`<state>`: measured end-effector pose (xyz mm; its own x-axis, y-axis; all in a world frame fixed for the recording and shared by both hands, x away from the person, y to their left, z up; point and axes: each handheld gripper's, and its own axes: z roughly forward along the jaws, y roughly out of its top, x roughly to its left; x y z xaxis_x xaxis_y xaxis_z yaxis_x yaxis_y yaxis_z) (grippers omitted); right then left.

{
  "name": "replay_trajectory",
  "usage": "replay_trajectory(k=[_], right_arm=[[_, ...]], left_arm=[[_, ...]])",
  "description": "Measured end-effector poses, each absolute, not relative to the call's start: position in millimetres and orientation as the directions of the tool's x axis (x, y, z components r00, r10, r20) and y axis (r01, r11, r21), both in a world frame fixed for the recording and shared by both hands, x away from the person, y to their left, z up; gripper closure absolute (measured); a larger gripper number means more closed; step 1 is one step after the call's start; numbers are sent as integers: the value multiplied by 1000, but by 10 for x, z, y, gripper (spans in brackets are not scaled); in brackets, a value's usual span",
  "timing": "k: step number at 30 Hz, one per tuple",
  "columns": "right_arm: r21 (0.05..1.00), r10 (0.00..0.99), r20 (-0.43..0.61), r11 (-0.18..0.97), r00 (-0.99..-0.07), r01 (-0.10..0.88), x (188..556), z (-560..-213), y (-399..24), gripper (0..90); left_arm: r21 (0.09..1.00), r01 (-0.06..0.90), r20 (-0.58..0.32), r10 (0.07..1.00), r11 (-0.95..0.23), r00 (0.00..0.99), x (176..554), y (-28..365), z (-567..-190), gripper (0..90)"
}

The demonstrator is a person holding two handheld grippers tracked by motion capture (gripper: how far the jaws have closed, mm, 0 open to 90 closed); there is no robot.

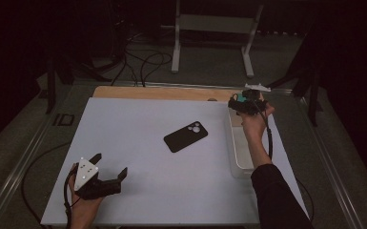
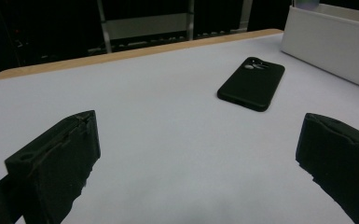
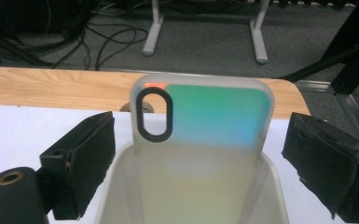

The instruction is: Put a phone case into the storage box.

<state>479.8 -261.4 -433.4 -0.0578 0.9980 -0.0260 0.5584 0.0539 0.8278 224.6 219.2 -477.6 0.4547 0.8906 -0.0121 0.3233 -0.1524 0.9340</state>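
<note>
Shimmering green-blue translucent phone case (image 3: 200, 135), upright

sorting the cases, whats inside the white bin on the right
A translucent phone case with a green-blue sheen stands upright in the white bin, its top above the rim, between the open right gripper jaws. Its lower end and the bin's floor are hidden.

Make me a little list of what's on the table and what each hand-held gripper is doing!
surface: pale blue-white mat on a wooden table
middle: flat black phone case, camera holes up
right side: translucent white plastic bin
in bin: iridescent green-blue phone case, standing upright
left hand-held gripper: open, nothing between jaws
right hand-held gripper: at the bin's far end, jaws open either side of the iridescent case, pads not touching it
</note>
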Motion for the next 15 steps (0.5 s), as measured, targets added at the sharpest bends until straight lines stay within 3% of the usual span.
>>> replay_trajectory(k=[15], right_arm=[[854, 990, -22, 93, -143, 511, 4537, -4148, -2633, 91]], left_arm=[[935, 322, -11, 894, -150, 448, 2238, 2195, -4769, 2]])
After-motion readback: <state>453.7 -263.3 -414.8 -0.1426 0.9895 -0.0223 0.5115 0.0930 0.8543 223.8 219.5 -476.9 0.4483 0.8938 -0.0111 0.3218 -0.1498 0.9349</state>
